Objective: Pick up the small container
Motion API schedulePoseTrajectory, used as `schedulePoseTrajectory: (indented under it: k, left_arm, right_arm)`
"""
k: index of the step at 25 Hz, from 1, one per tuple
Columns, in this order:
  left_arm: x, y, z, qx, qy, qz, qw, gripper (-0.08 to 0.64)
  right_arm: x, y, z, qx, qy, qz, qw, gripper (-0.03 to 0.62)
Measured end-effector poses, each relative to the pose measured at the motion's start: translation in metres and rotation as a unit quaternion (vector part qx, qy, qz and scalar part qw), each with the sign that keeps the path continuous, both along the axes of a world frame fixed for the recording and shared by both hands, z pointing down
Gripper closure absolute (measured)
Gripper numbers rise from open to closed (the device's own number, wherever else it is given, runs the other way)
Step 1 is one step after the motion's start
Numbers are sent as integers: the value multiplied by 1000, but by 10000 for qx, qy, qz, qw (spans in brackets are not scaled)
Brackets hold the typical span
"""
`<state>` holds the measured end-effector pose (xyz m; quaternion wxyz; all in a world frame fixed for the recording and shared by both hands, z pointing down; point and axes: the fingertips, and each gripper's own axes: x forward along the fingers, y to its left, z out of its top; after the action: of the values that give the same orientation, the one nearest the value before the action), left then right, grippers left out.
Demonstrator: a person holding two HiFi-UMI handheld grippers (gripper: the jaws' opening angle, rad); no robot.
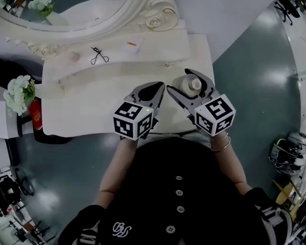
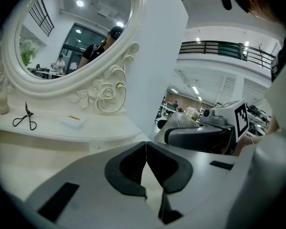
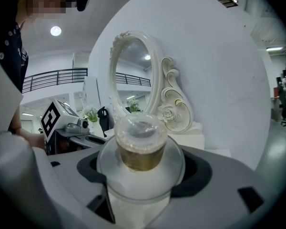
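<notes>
Small container point(image 3: 142, 147) gripped, right side
My right gripper point(image 3: 143, 168) clamps its wide base (steadier for lifting), seemingly just off the desk point(image 1: 92, 101); my left gripper point(image 2: 146, 149) sits aside, jaws together, empty.

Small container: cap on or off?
On: a clear cap covers the small container, held between the right gripper's jaws.
</notes>
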<state>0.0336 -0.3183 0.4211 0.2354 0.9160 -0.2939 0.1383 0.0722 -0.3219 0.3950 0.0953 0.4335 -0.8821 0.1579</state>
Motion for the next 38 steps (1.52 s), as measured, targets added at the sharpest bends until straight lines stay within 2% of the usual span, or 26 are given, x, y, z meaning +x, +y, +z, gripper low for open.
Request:
schedulePoseTrajectory:
  k: [12,38]
  left_arm:
    - [0,6,4,-68,3,86,9999,548]
    - [1,14,4,-81,87,141,9998,548]
  right_arm:
    - [-8,9,9,-235,-67,-178,9995,252]
    - [-2,9,-3,-26,-78,-39,10000,252]
